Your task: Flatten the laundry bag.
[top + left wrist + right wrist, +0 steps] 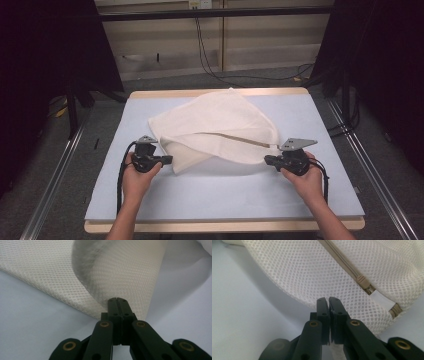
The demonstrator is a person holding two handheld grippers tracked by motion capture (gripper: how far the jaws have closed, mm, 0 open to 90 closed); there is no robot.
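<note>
One white mesh laundry bag [215,130], contents hidden, lies mid-desk [225,200], its near edge pinched by the left gripper [170,159] and right gripper [267,160].

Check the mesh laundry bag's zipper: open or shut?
Partly open at least. On the mesh laundry bag, the beige zipper gapes along its length in the high view; the right gripper view shows the slider beside the end tab.

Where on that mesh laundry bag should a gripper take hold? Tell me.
Grip the mesh laundry bag at a near corner hem, coming in low and level from the near side. The mesh is thin and limp there. The left gripper and right gripper already pinch those edges.
</note>
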